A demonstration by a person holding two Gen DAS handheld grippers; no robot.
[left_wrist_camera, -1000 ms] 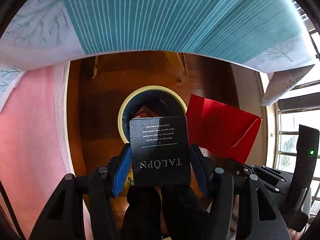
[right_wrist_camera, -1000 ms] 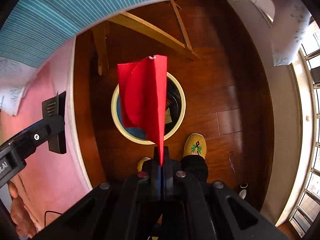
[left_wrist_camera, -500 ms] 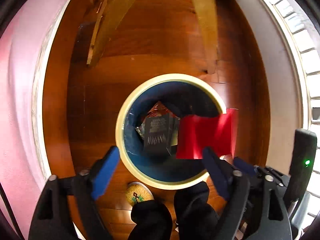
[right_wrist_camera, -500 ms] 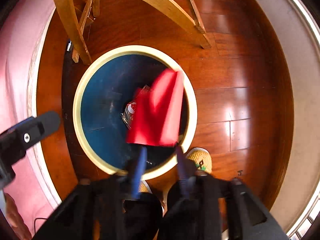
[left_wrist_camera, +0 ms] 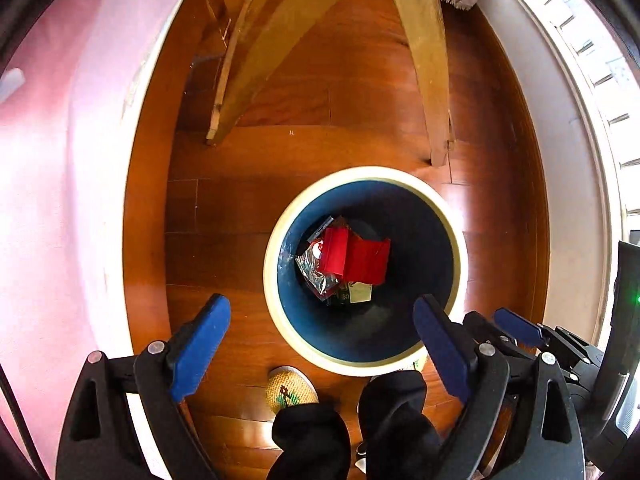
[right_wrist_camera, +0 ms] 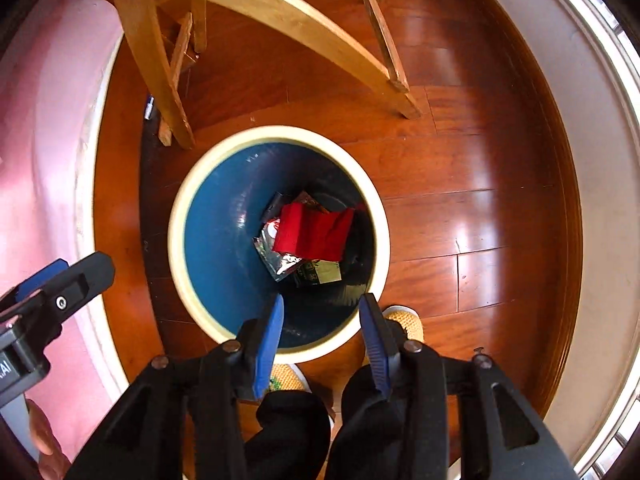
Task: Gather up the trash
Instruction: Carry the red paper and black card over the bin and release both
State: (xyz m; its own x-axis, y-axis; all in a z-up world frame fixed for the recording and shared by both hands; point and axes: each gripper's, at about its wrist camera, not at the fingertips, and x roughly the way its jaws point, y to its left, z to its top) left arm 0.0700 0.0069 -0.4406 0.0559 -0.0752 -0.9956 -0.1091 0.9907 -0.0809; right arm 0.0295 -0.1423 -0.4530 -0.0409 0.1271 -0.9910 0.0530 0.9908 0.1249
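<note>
Straight below both grippers stands a round bin point(left_wrist_camera: 272, 264) point(right_wrist_camera: 176, 240), cream-rimmed and dark blue inside. At its bottom a folded red paper point(left_wrist_camera: 356, 260) point(right_wrist_camera: 312, 236) lies on a silver foil wrapper point(left_wrist_camera: 310, 268) point(right_wrist_camera: 276, 256) and a small green and white packet point(left_wrist_camera: 356, 294) point(right_wrist_camera: 320, 272). The black box is not visible. My left gripper point(left_wrist_camera: 322, 300) hangs over the bin's near rim, its jaws opening wide with nothing between them. My right gripper point(right_wrist_camera: 323, 299) is open and empty over the same rim.
Pale wooden chair legs point(left_wrist_camera: 424, 60) point(right_wrist_camera: 160, 72) stand on the red-brown floor just beyond the bin. A pink wall point(left_wrist_camera: 60, 200) runs along the left and a white window wall point(left_wrist_camera: 560, 140) along the right. The person's slippers point(left_wrist_camera: 290, 390) point(right_wrist_camera: 404, 320) are beside the bin's near edge.
Both grippers sank toward the bin. The left let go of the black box and the right let go of the red paper; both fell into the bin, the paper landing on top.
</note>
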